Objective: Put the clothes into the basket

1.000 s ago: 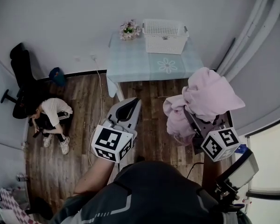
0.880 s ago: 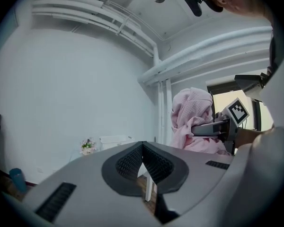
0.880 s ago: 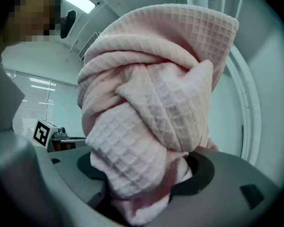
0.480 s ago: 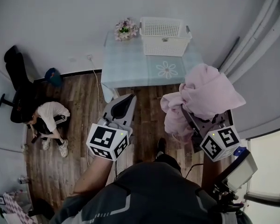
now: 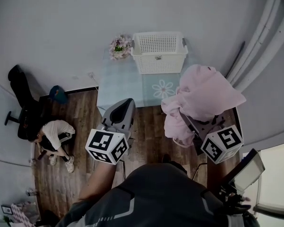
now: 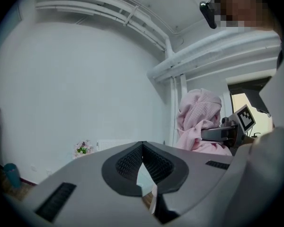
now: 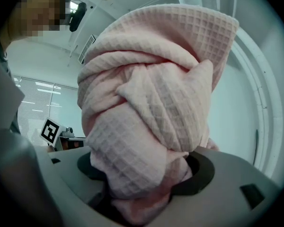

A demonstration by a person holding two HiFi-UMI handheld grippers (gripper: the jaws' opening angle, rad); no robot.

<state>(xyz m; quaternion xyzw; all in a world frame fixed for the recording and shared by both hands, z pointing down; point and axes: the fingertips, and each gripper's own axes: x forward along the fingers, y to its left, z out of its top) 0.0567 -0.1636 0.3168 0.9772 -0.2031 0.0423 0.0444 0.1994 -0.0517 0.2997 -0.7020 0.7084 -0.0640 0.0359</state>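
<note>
A white slatted basket (image 5: 158, 51) stands at the back of a pale blue table (image 5: 123, 84), against the wall. My right gripper (image 5: 188, 121) is shut on a bulky pink waffle-weave garment (image 5: 203, 96), held in the air off the table's right front corner. The cloth bulges over the jaws and hides the fingertips; in the right gripper view the garment (image 7: 151, 103) fills the frame above my right gripper (image 7: 146, 176). My left gripper (image 5: 123, 109) hovers near the table's front edge, shut and holding nothing. In the left gripper view, my left gripper (image 6: 142, 144) points at the basket (image 6: 114, 144).
A small pot of flowers (image 5: 118, 46) sits left of the basket. A person (image 5: 54, 132) sits on the wooden floor at the left, near a black chair (image 5: 21, 100) and a blue object (image 5: 59, 94). Pipes (image 5: 258, 37) run down the wall at the right.
Both grippers have moved forward together toward the table, the right one carrying the pink garment. The table and basket now lie closer in the head view.
</note>
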